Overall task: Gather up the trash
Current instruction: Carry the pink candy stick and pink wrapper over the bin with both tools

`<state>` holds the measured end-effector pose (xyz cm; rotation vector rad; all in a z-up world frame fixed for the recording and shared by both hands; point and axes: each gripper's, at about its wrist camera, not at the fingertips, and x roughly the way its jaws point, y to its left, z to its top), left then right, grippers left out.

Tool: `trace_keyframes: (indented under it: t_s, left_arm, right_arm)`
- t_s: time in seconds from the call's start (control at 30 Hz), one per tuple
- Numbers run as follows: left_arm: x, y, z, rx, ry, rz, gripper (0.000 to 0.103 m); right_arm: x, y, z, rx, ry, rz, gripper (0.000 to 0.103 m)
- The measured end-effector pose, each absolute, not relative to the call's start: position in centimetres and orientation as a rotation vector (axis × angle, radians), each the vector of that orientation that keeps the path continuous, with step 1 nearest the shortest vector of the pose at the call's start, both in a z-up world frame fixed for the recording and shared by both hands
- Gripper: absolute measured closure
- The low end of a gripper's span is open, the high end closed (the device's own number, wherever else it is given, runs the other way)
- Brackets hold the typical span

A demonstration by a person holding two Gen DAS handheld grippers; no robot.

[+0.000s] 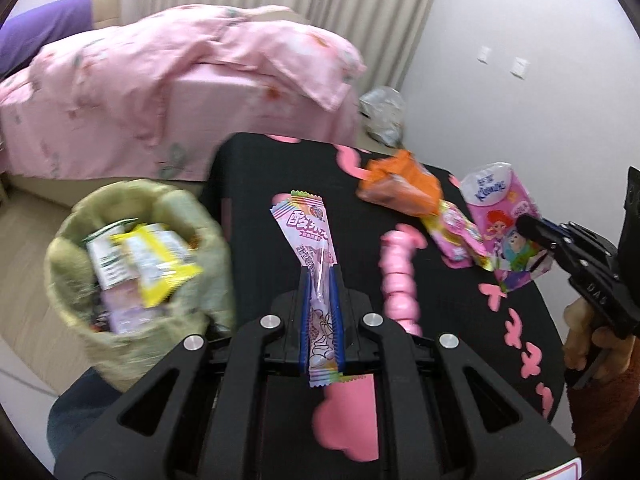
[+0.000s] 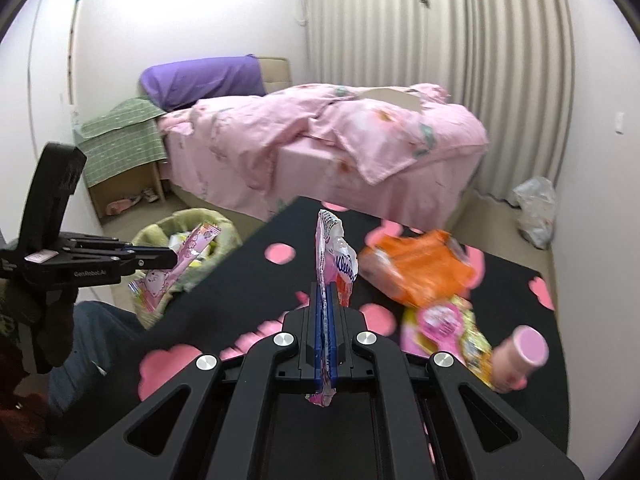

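Since the green bin (image 1: 132,264) sits just left of the black table (image 1: 248,176), our left gripper (image 1: 320,280) is clamped on the long pink wrapper (image 1: 308,232), angled up, likely bound for that bin. The bin's contents are blurred. At right, our right gripper (image 1: 532,230) pinches the Kleenex pack (image 1: 504,216).

In the right wrist view, the right gripper (image 2: 326,292) is closed on the Kleenex pack (image 2: 334,252), seen edge-on. An orange bag (image 2: 424,268), a yellow-pink packet (image 2: 440,320) and a pink bottle (image 2: 520,354), all blurred, await on the table.
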<state>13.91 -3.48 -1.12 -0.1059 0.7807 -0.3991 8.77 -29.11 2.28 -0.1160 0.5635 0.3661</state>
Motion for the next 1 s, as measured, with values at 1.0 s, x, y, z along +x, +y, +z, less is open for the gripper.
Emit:
trace_keyframes:
  t_s: [1.0]
  left_arm:
    - [21.7,14.7,-8.4,-0.308,0.871,-0.131,0.094]
  right_arm:
    - [27.9,-3.8,-6.0,-0.137,0.917,0.787,0.098]
